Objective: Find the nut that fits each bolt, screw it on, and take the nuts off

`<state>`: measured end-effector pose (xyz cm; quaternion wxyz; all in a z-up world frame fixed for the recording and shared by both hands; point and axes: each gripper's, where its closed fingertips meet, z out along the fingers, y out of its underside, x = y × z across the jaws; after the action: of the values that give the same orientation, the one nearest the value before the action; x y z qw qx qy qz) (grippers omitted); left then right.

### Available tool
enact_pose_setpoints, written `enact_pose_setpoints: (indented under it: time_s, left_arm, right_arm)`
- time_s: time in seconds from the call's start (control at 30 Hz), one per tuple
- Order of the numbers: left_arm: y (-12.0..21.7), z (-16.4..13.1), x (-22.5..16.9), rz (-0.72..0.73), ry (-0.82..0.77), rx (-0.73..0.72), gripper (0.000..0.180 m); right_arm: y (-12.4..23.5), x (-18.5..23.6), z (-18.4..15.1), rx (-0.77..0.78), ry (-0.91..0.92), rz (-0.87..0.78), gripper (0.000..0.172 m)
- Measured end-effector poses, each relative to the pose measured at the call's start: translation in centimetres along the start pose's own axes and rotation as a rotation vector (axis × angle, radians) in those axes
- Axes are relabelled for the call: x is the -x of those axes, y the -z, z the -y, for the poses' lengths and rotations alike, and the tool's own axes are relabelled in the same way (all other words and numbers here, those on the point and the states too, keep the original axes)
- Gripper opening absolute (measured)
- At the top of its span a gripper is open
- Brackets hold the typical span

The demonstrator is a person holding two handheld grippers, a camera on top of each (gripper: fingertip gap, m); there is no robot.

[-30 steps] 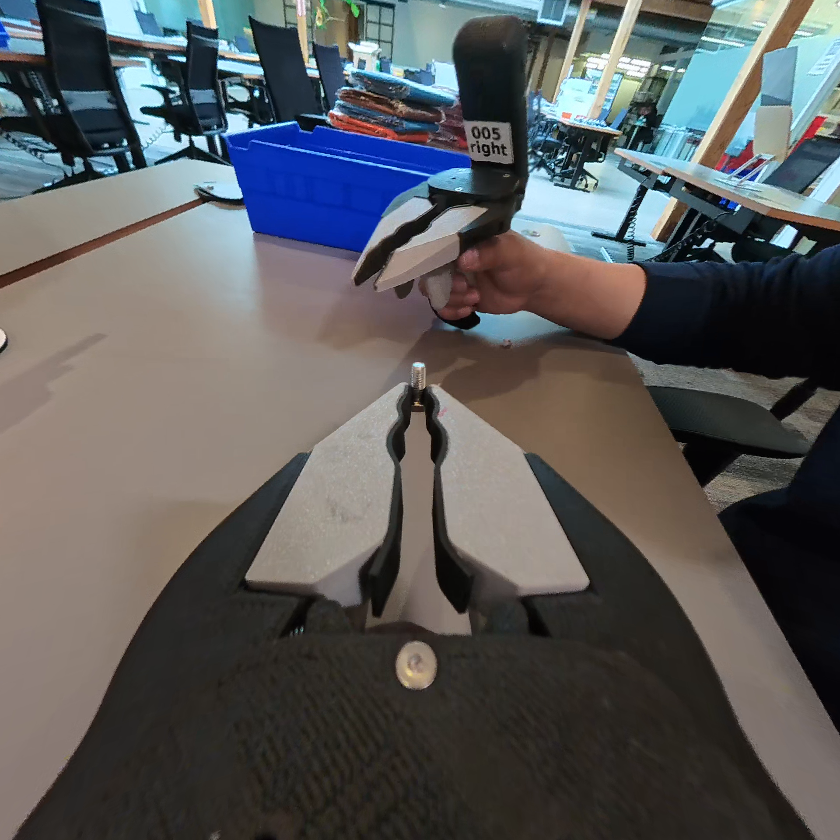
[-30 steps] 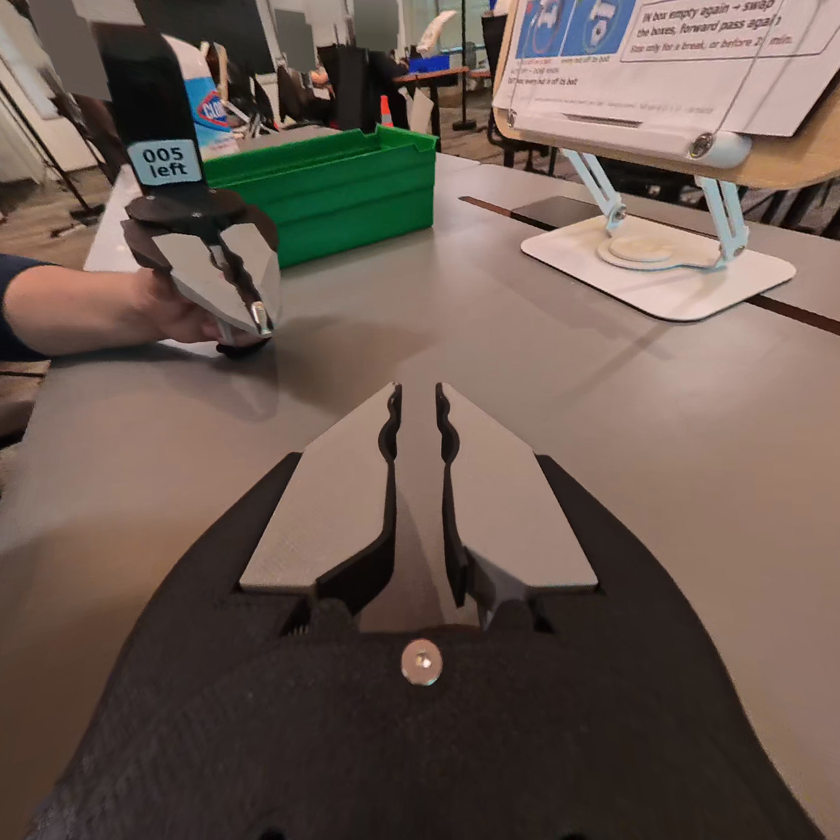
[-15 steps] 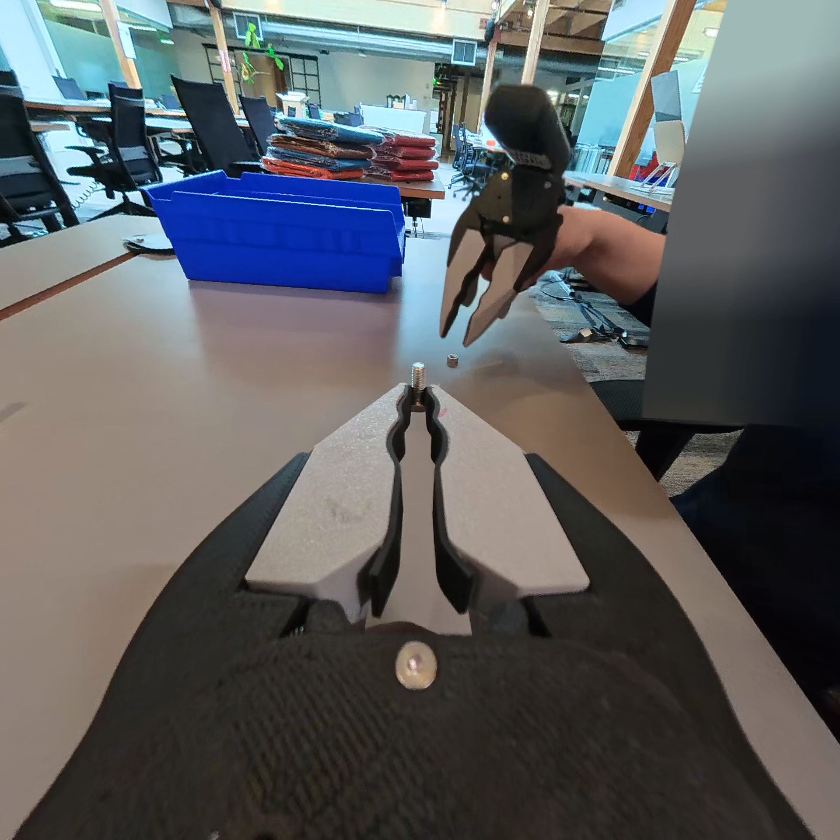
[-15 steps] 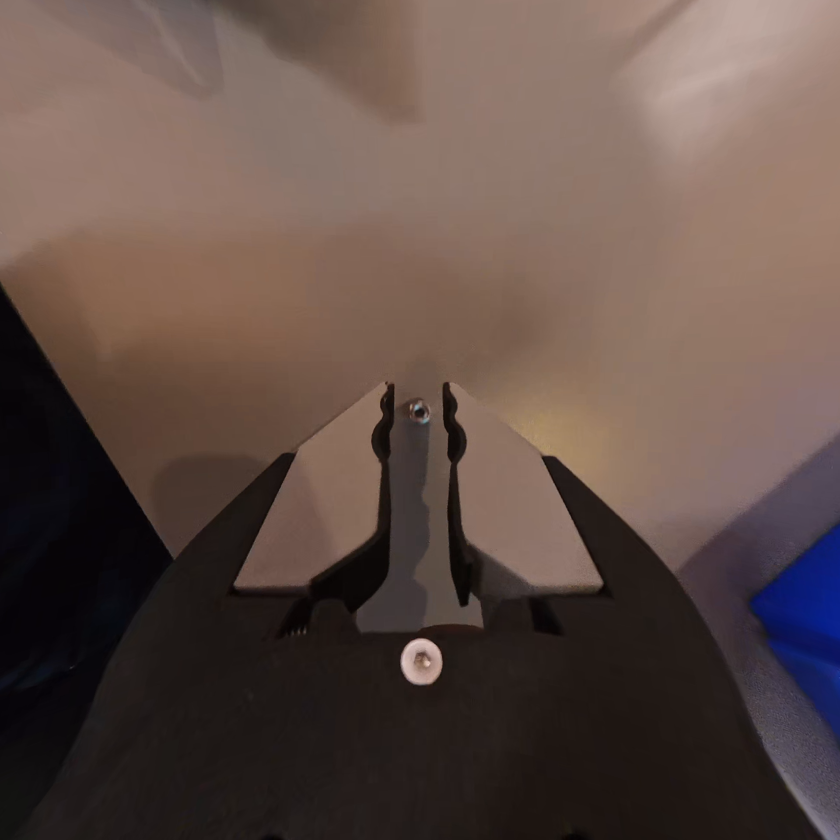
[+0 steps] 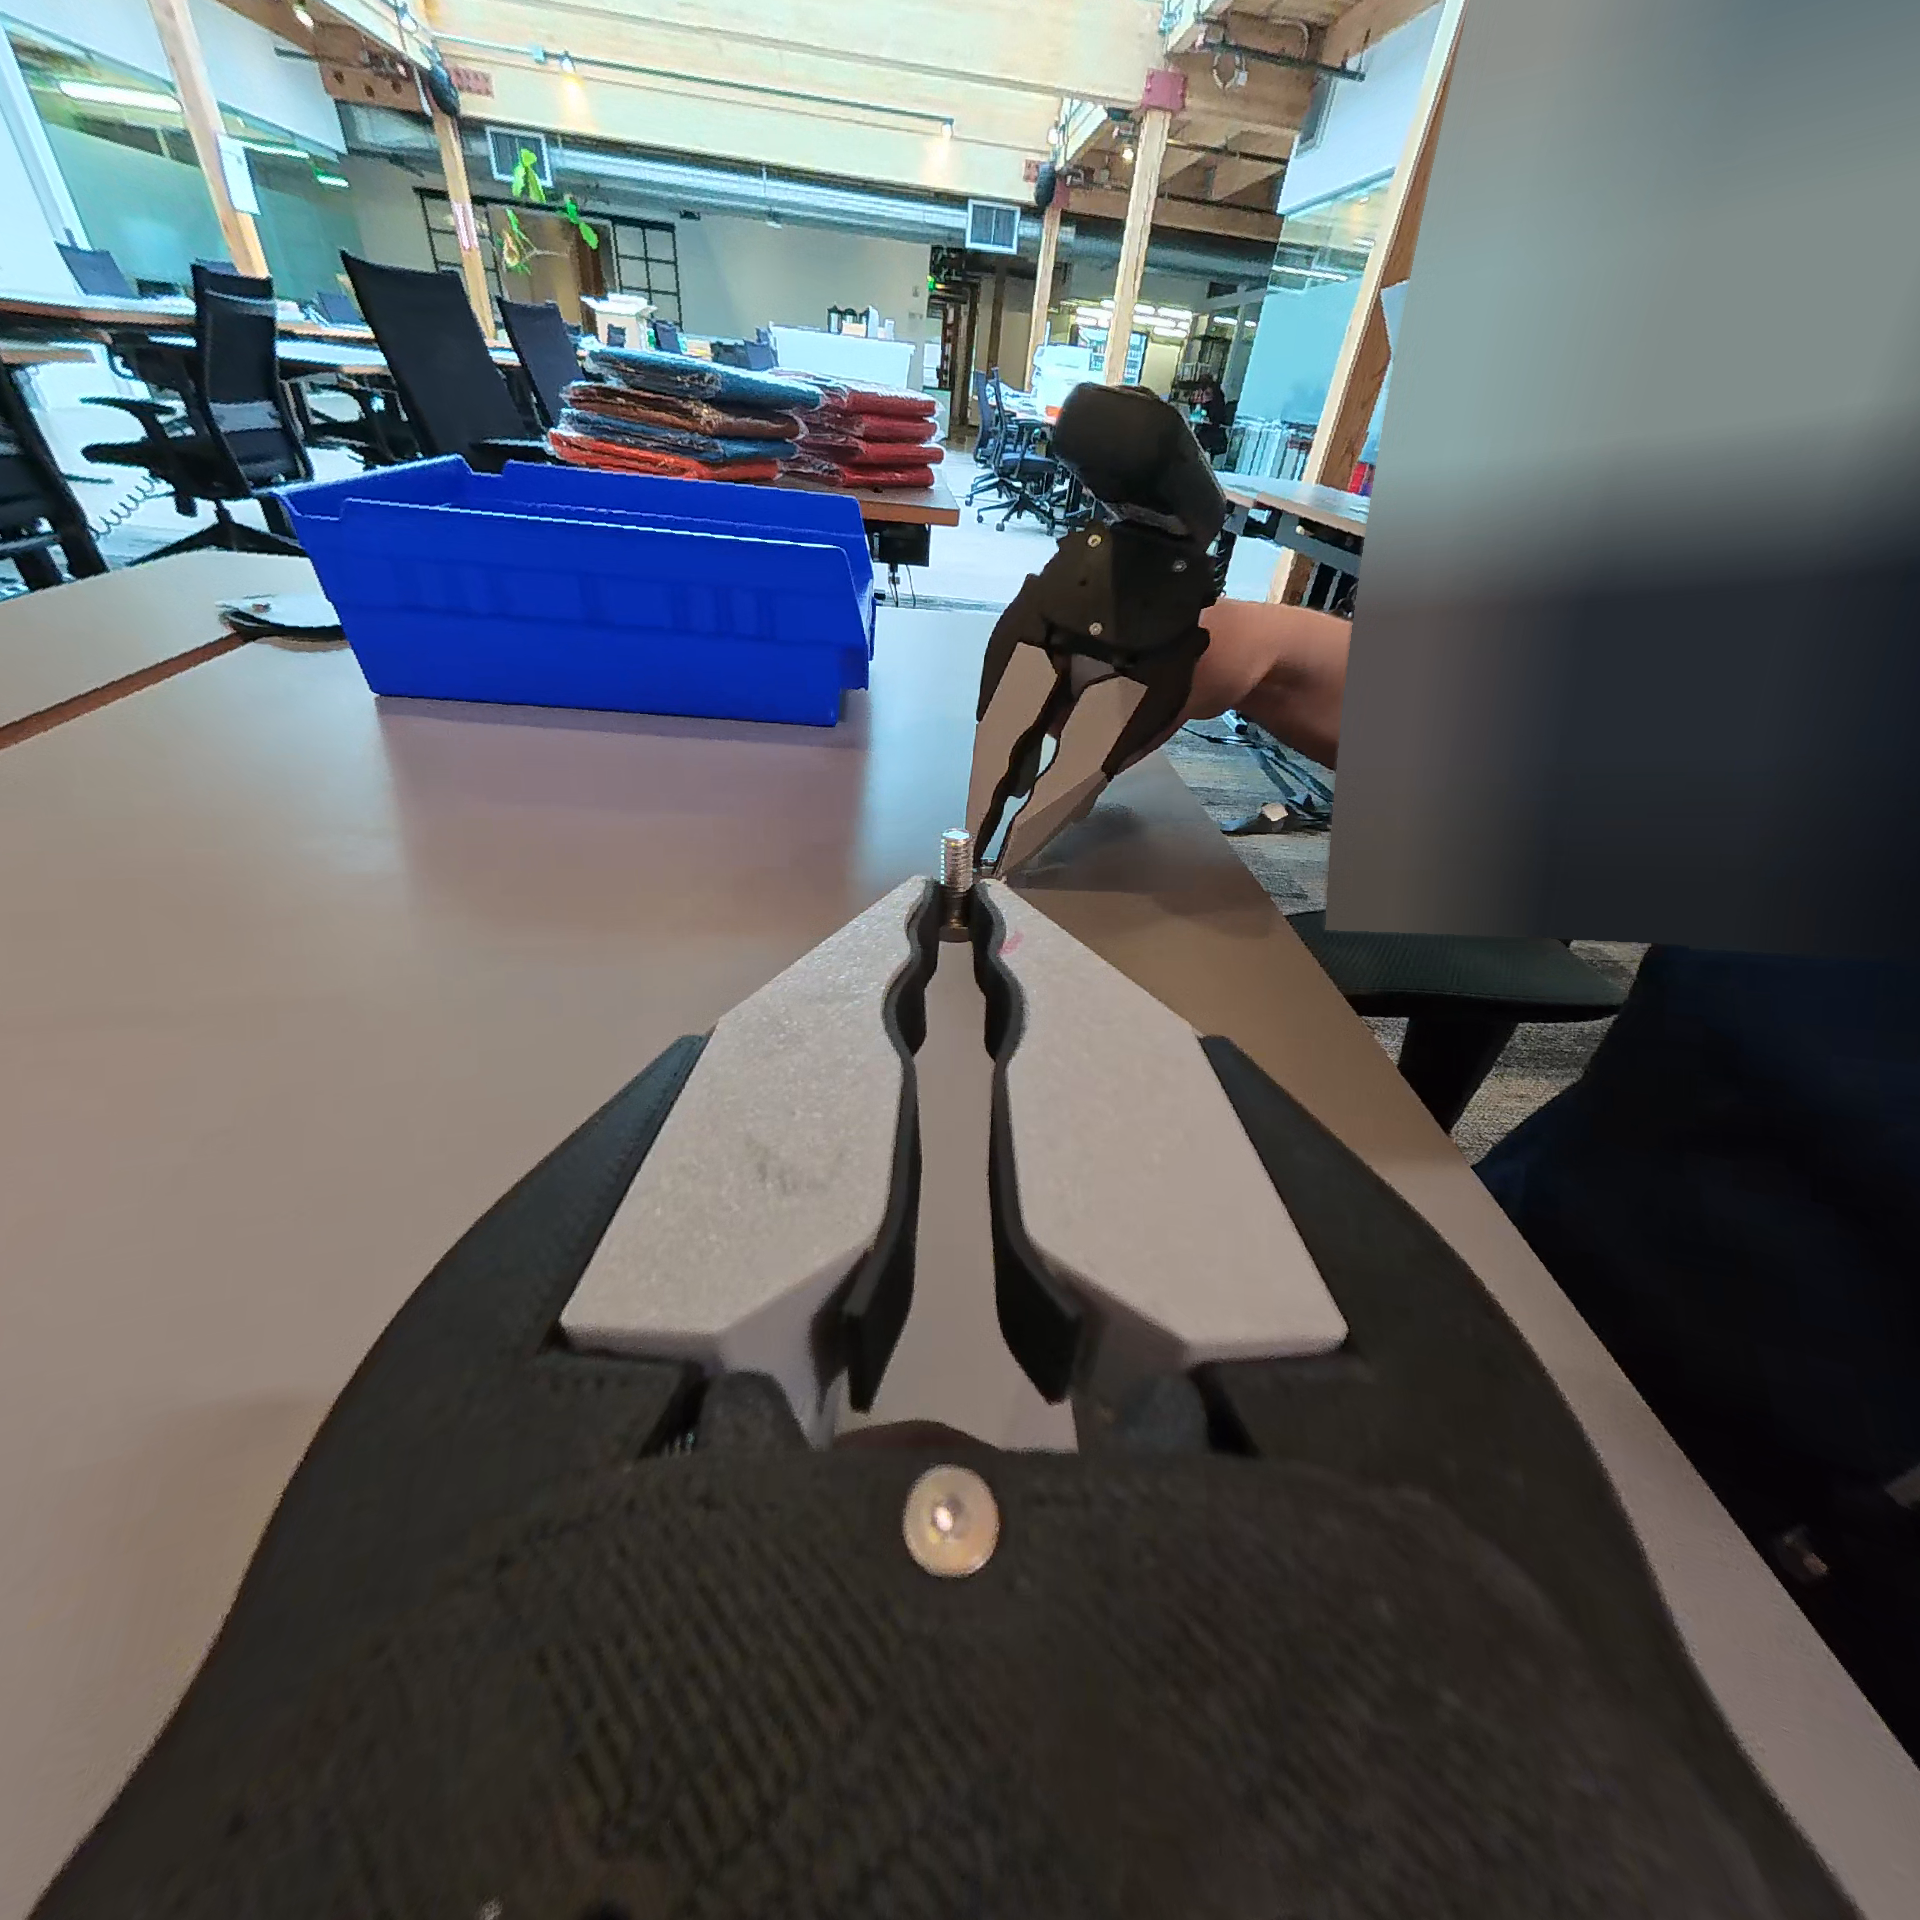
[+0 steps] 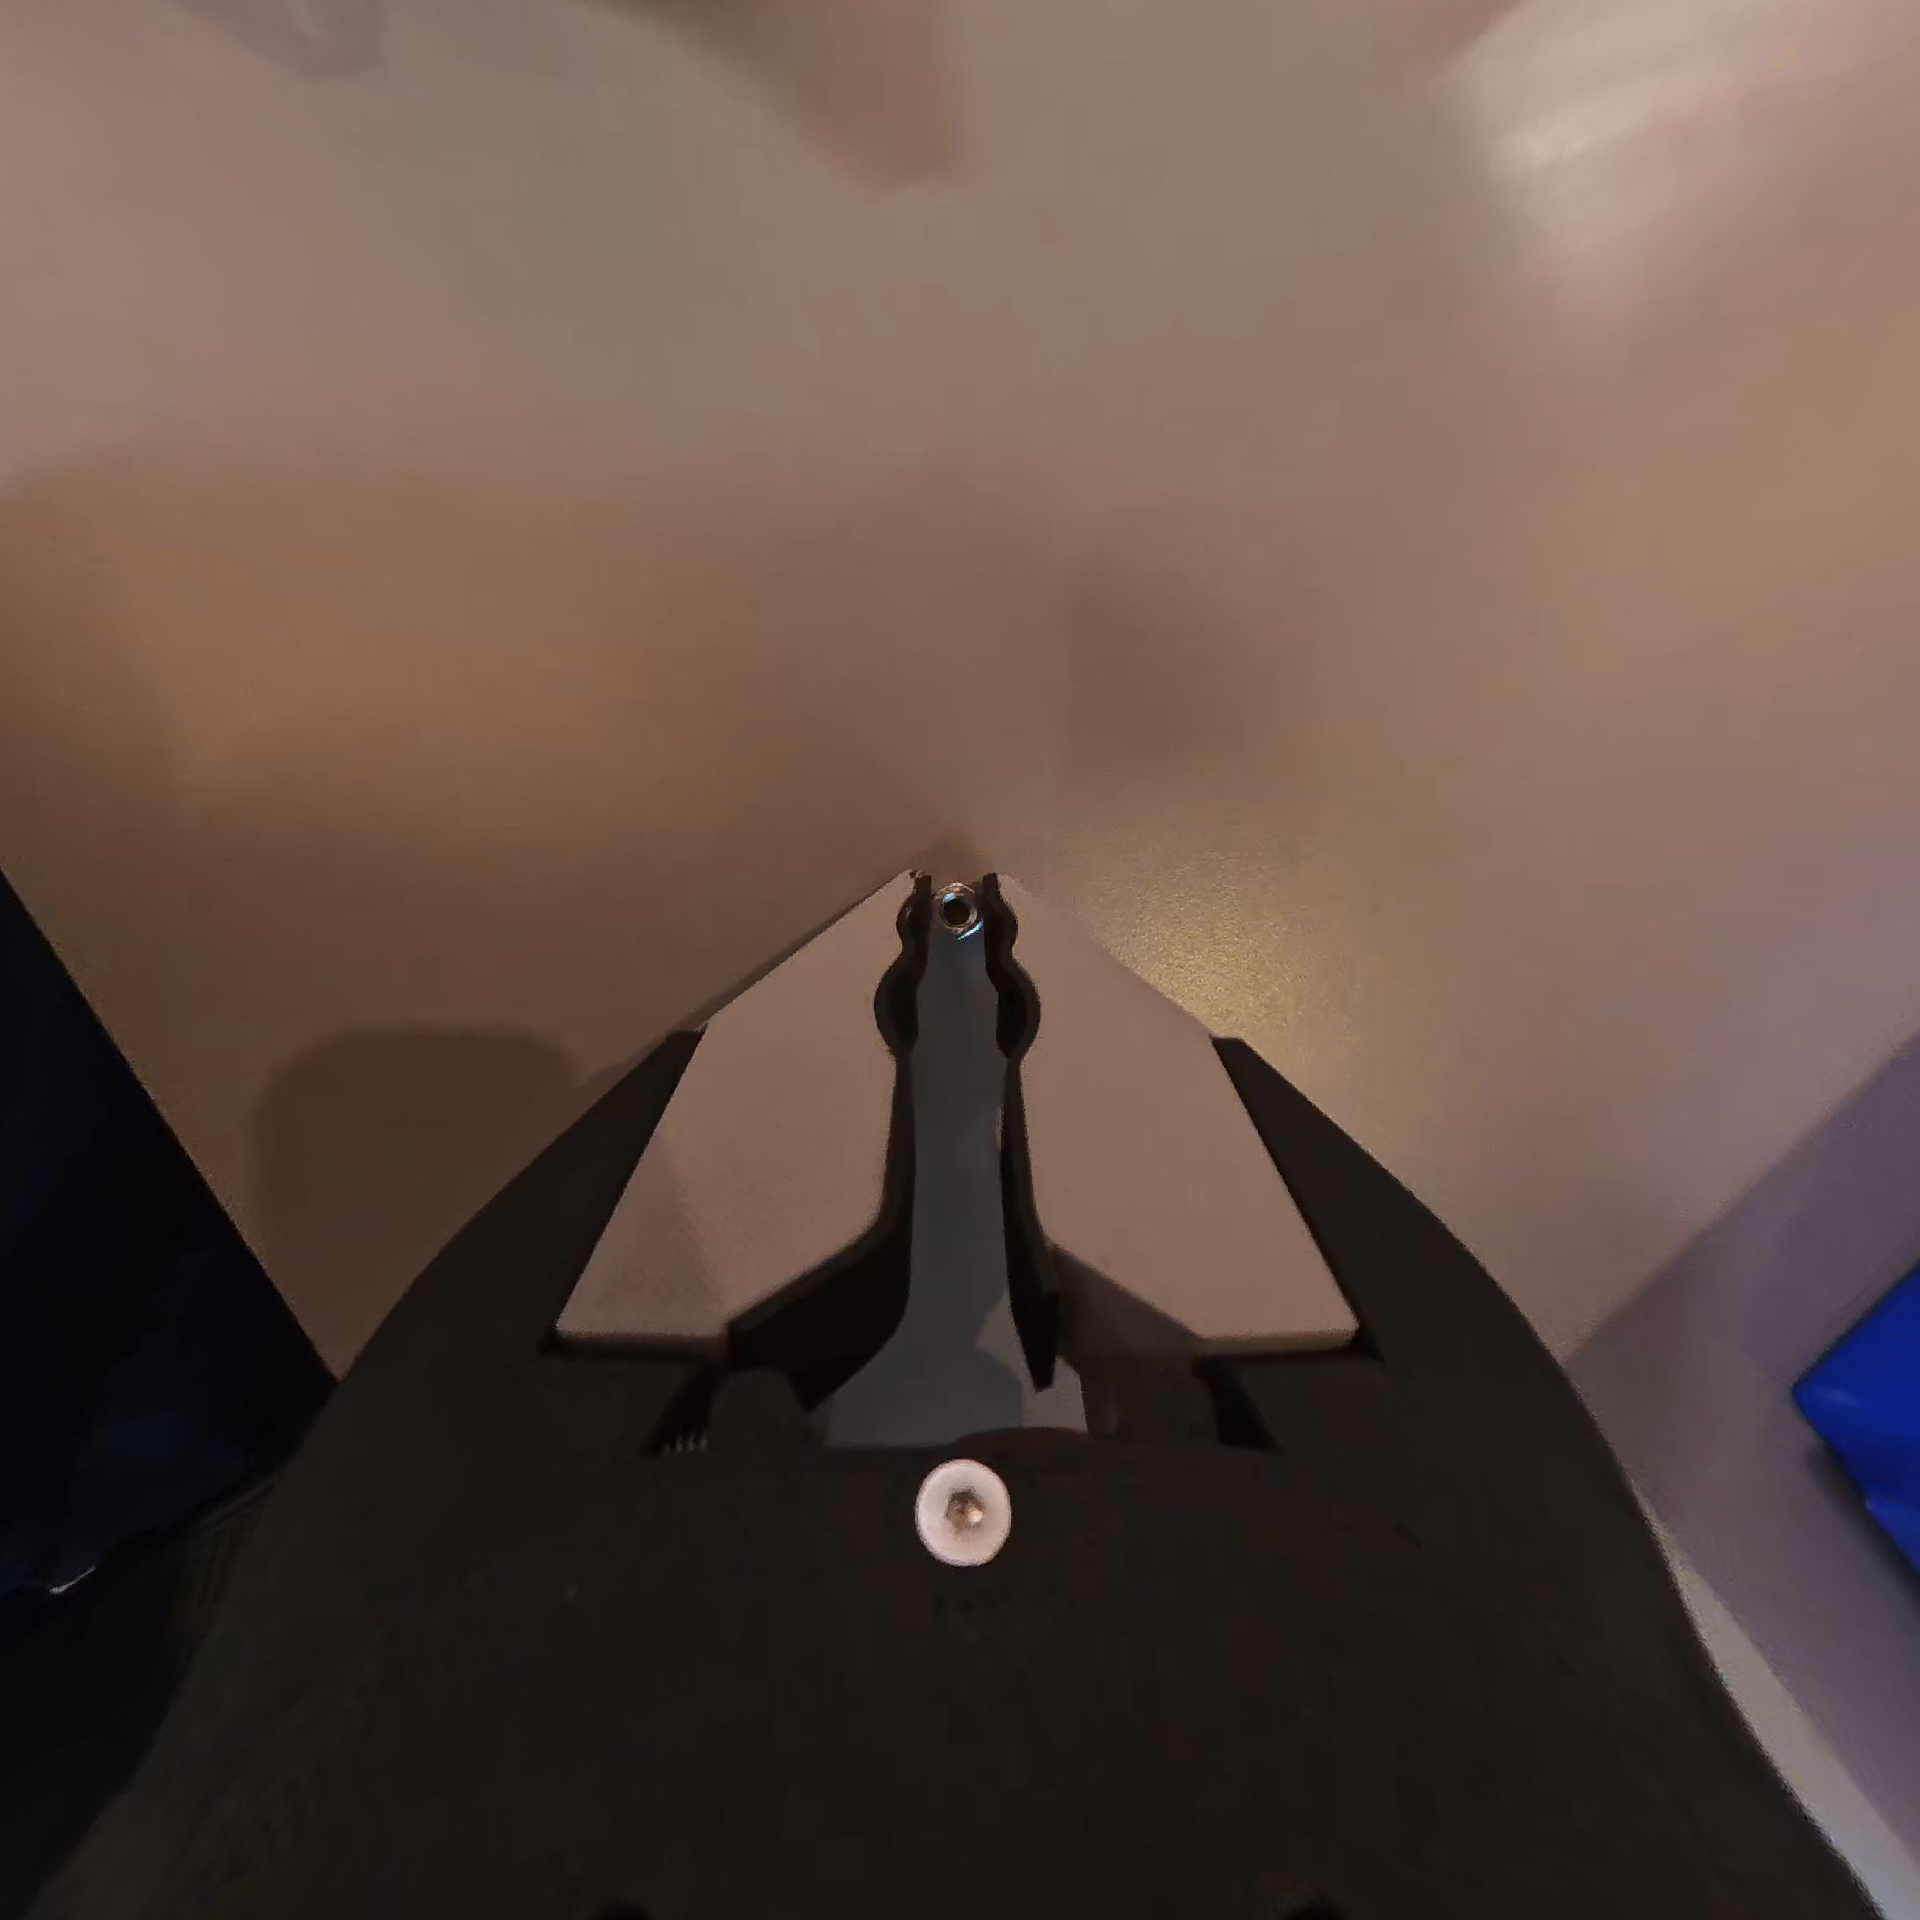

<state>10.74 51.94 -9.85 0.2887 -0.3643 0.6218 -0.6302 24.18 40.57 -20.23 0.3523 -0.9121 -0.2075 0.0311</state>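
the left gripper [image 5: 954, 914] was clamped on a silver bolt [image 5: 955, 860], which stood upright with its threaded end above the fingertips, over the grey table [image 5: 416, 935]. the right gripper [image 6: 955, 896] pointed steeply down at the table, its fingertips closed on a small silver nut [image 6: 955, 914] lying flat on the surface, hole facing the camera; in the left wrist view the right gripper's tips [image 5: 1003, 847] sat just beside the bolt, to its right. a blue bin [image 5: 592, 613] stood well behind them, with stacked red and blue packets [image 5: 748, 431] and black office chairs [image 5: 416, 353] farther back. nothing lay between bolt and nut except the fingertips themselves.
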Motion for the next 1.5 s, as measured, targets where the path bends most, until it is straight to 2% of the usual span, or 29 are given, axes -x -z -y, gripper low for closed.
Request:
enact_pose_setpoints:
  time_s: [0.33, 0.47, 0.73, 1.07, 1.17, 1.33, 1.4, 1.5]
  left_arm:
    - [-0.1, -0.2, -0.2, 0.001, -0.010, 0.014, 0.003]
    - [-0.2, -0.3, -0.2, -0.002, -0.013, 0.019, 0.003]
    - [-0.2, -0.3, -0.2, 0.000, -0.011, 0.022, 0.003]
    - [-0.2, -0.4, -0.3, -0.002, -0.014, 0.028, 0.003]
    - [-0.2, -0.3, -0.2, 0.004, -0.015, 0.027, 0.003]
    - [-0.2, -0.1, -0.2, 0.004, -0.016, 0.008, 0.003]
    - [-0.2, 0.1, -0.4, 0.002, -0.023, -0.002, 0.003]
    - [-0.2, 0.3, -0.5, 0.005, -0.029, -0.016, 0.003]
  right_arm:
    - [-0.5, -0.5, 0.5, -0.033, -0.026, 0.022, 0.007]
    - [-0.6, -0.6, 0.6, -0.035, -0.043, 0.026, 0.016]
    - [-0.3, -0.4, 0.3, -0.011, -0.019, -0.002, 0.007]
    - [-0.5, -0.5, 0.6, 0.010, 0.026, 0.014, 0.007]
    - [0.0, 0.1, 3.6, -0.097, 0.008, 0.080, 0.007]
    - [2.0, 2.8, 13.1, -0.268, 0.137, 0.249, 0.007]
    - [2.1, 4.1, 16.6, -0.296, 0.210, 0.308, 0.006]
    - [1.3, 5.6, 19.7, -0.277, 0.302, 0.370, 0.007]
